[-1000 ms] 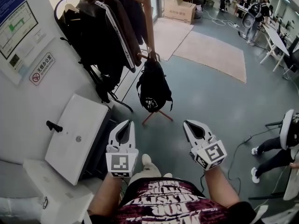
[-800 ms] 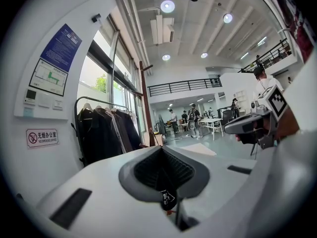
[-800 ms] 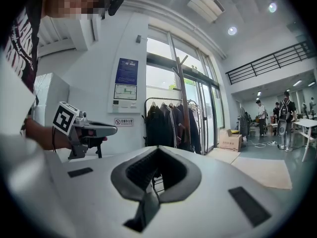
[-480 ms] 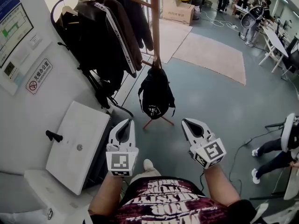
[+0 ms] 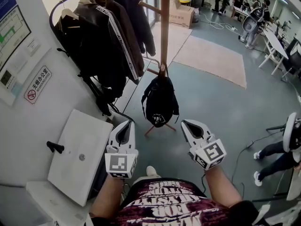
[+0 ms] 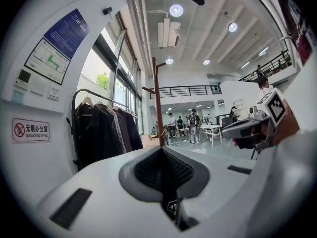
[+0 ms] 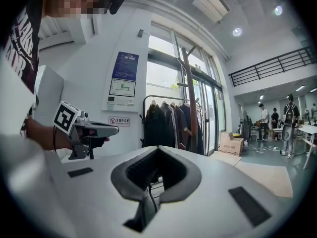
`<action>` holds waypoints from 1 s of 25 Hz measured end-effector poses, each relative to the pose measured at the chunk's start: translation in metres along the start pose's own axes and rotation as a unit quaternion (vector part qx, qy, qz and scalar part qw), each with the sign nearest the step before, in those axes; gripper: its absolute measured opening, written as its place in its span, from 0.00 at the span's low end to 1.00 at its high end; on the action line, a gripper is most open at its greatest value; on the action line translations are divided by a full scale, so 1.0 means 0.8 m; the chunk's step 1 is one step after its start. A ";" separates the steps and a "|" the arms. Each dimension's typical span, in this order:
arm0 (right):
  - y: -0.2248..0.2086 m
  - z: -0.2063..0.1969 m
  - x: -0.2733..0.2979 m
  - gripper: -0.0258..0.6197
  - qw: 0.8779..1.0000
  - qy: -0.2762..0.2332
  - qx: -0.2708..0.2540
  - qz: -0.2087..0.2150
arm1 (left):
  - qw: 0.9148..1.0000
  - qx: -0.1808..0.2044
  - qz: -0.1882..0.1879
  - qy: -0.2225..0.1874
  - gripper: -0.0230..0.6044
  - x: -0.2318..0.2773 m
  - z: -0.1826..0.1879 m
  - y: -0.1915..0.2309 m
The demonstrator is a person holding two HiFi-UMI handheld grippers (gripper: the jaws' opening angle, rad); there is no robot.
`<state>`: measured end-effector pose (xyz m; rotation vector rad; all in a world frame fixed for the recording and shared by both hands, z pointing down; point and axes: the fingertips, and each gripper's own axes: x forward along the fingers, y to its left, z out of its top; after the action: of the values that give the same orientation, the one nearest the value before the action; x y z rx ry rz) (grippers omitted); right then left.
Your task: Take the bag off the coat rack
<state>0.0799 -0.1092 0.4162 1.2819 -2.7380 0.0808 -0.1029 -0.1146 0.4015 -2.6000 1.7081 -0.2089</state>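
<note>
Jaws together, empty, on left gripper; right gripper likewise

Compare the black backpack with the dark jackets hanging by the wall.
The backpack hangs alone, low on the wooden pole; the jackets hang in a row, higher, on hangers. The backpack is small and rounded; the jackets are long. Both are dark.
</note>
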 end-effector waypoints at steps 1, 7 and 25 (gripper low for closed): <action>0.000 0.001 0.005 0.04 1.000 0.000 -0.001 -0.003 | 1.000 0.002 -0.006 -0.003 0.04 0.004 0.001 0.002; 0.003 0.007 0.035 0.04 1.000 0.007 -0.009 -0.019 | 0.999 0.014 -0.039 -0.008 0.04 0.024 0.002 0.018; 0.009 -0.013 0.058 0.04 0.998 0.044 -0.010 -0.040 | 0.998 -0.007 -0.062 0.002 0.05 0.048 -0.021 0.042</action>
<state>0.0463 -0.1388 0.4326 1.3464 -2.6053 0.0993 -0.1206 -0.1621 0.4190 -2.7196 1.5555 -0.2068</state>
